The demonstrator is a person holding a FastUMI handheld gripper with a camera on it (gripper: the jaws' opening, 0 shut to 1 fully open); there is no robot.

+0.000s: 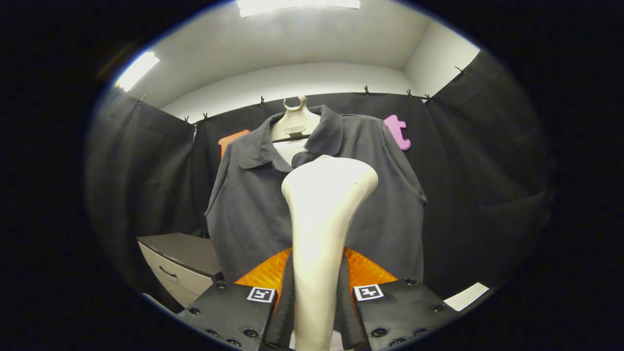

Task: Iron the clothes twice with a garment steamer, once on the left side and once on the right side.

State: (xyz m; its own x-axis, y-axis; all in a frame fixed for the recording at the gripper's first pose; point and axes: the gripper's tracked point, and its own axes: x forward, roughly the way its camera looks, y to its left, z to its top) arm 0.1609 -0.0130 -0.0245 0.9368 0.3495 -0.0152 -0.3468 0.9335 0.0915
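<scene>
And here we are with the gripper point(317, 292) clamped on the cream, smooth plastic garment steamer point(324, 214), both fingers pressing the slim handle from either side, the flared head rising upright ahead of them. Solid hold, by the look of it: the handle sits squarely between the fingers.

Straight beyond the steamer's head hangs the dark grey short-sleeved collared shirt point(253, 209), draped on a pale plastic hanger point(296, 122) against the black cloth wall. The head sits roughly over the shirt's middle, just below the collar; whether it touches the fabric I cannot tell.

Now the handling. That steamer looks rigid and glossy, so a bit slippery, and top-heavy with the wide head up there; the grip low on the narrow handle is the sensible spot, though any twist could let it swivel. The shirt is soft, light and free-hanging, so it will likely swing away if pushed hard. Gentle contact and a steady vertical stroke seem the ticket.

Off to the lower left, a grey-topped white drawer cabinet point(180, 263) stands beside the shirt's hem, well clear of the action. Neither side pass looks under way yet.
</scene>
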